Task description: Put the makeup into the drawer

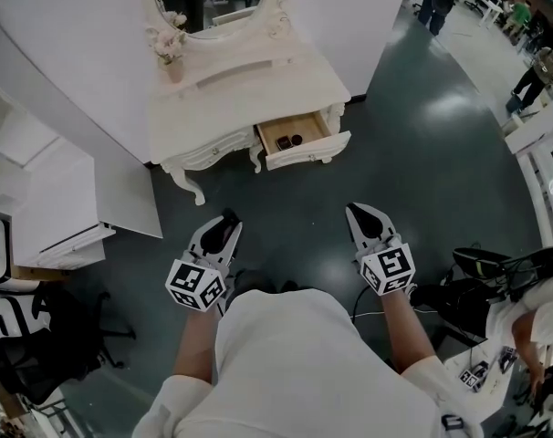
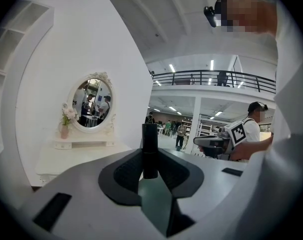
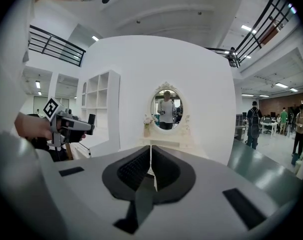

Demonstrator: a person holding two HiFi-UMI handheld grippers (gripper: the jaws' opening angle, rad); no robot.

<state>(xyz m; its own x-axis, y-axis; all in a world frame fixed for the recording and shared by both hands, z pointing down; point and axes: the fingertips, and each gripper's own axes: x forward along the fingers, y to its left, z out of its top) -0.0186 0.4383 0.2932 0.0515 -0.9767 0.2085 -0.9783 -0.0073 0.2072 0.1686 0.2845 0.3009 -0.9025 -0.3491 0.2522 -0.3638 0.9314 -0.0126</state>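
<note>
- Left gripper (image 1: 226, 224): jaws clamped on a dark tube (image 2: 150, 143), which is the makeup. The tube stands upright between the pads, gripped low on its body, with the top half sticking out above them.
- Right gripper (image 3: 150, 165): jaws together bar a hairline slit, nothing in them.
- Both grippers are in front of the person's body, over the floor (image 1: 413, 153) and well apart from the vanity (image 1: 258, 80).
- Drawer (image 1: 309, 150): under the vanity's right side in the head view, pulled out, so no opening step is needed. A couple of small dark items (image 1: 290, 140) lie in it, with bare wood around them.
- Handling, my read: the tube is rigid, light and smooth-skinned, so probably slippery. It is round, so it can pivot or twist in the pads. It is not fragile as such, but a cap could pop if squeezed at the seam; I can't tell where the seam is.
- Grip: the low hold looks adequate, though mid-body would be steadier. Keep it on the ribbed pads and don't ease off until it's down inside the drawer.
- Next, as I judge it: carry the left gripper to the drawer, lower the tube onto bare wood, and lay it down rather than drop it, since it will roll.
- Risks: clipping the drawer front on the way in, or the tube tilting in the pads.
</note>
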